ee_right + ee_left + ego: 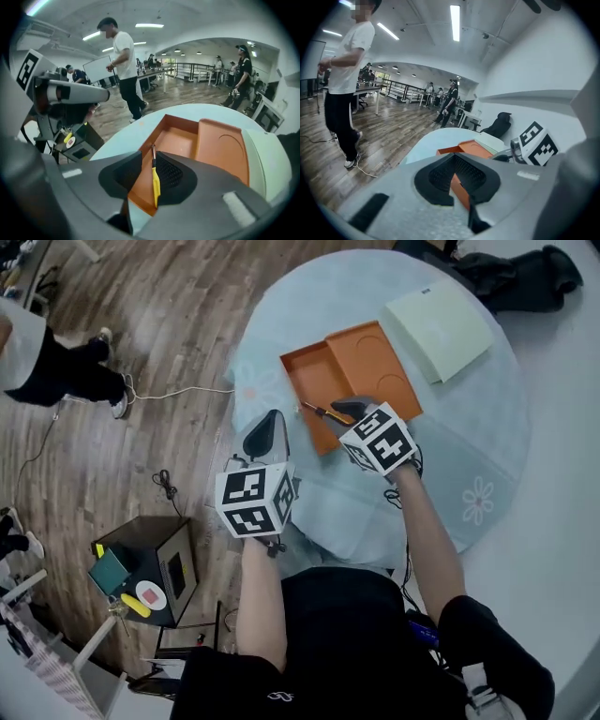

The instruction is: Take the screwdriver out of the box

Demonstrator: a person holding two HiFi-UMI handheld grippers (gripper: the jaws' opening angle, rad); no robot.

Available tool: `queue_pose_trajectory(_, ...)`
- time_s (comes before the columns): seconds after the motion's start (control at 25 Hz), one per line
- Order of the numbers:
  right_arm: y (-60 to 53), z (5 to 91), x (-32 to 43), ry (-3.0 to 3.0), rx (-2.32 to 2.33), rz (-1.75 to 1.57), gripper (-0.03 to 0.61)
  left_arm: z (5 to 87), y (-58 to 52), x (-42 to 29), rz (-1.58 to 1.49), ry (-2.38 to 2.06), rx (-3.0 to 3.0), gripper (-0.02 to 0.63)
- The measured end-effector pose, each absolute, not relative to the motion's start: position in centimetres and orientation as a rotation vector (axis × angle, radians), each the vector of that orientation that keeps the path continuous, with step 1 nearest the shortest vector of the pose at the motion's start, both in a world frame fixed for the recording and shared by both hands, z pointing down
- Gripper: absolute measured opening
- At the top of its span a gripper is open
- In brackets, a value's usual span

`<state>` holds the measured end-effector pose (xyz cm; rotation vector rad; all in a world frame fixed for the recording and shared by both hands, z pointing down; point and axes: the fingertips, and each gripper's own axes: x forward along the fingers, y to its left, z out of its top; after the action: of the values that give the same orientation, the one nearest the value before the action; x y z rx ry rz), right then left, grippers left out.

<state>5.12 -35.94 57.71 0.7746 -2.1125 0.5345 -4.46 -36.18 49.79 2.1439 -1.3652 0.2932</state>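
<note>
Right gripper (148, 164) hangs over the open orange box (176, 140), jaws a narrow way apart with the screwdriver (155, 185) between them. Its yellow handle sits against one pad, with a sliver of gap on the other side. I cannot tell whether it rests on the box floor. The left gripper (267, 432) hovers nearer the person, above the table (469, 446) edge, its jaws slightly parted on nothing. An orange lid (375, 362) lies just beside the tray.
</note>
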Motion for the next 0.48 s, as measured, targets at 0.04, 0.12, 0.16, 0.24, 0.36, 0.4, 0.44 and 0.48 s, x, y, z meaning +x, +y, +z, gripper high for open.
queue_pose_trajectory(0.04, -36.0, 58.7, 5.0, -2.064, 0.743, 0.512, 0.106, 50.2, -36.2, -5.1, 0.29, -1.366, 2.133, 0.002)
queue_pose_trajectory(0.12, -36.1, 60.8, 5.3, -1.944, 0.687, 0.47, 0.103, 50.9, -36.3, -6.5, 0.276, -1.371, 2.101, 0.002)
queue_pose_trajectory(0.16, -36.0, 61.9, 5.6, -1.882, 0.658, 0.457, 0.103, 51.2, -36.4, -7.2, 0.269, -1.372, 2.085, 0.002)
queue_pose_trajectory(0.24, -35.8, 63.4, 5.9, -1.782, 0.611, 0.438, 0.103, 51.6, -36.4, -8.3, 0.263, -1.375, 2.064, 0.002)
queue_pose_trajectory(0.36, -35.8, 64.8, 6.2, -1.679, 0.579, 0.387, 0.098, 51.8, -36.7, -9.4, 0.249, -1.376, 2.054, 0.002)
queue_pose_trajectory(0.4, -35.9, 65.2, 6.1, -1.648, 0.565, 0.362, 0.098, 51.9, -36.8, -9.7, 0.243, -1.377, 2.05, 0.002)
queue_pose_trajectory(0.44, -35.9, 65.6, 6.0, -1.618, 0.548, 0.339, 0.098, 52.0, -36.9, -9.9, 0.24, -1.378, 2.045, 0.002)
queue_pose_trajectory(0.48, -35.8, 66.0, 5.8, -1.59, 0.531, 0.318, 0.1, 52.1, -36.9, -10.0, 0.239, -1.376, 2.042, 0.002)
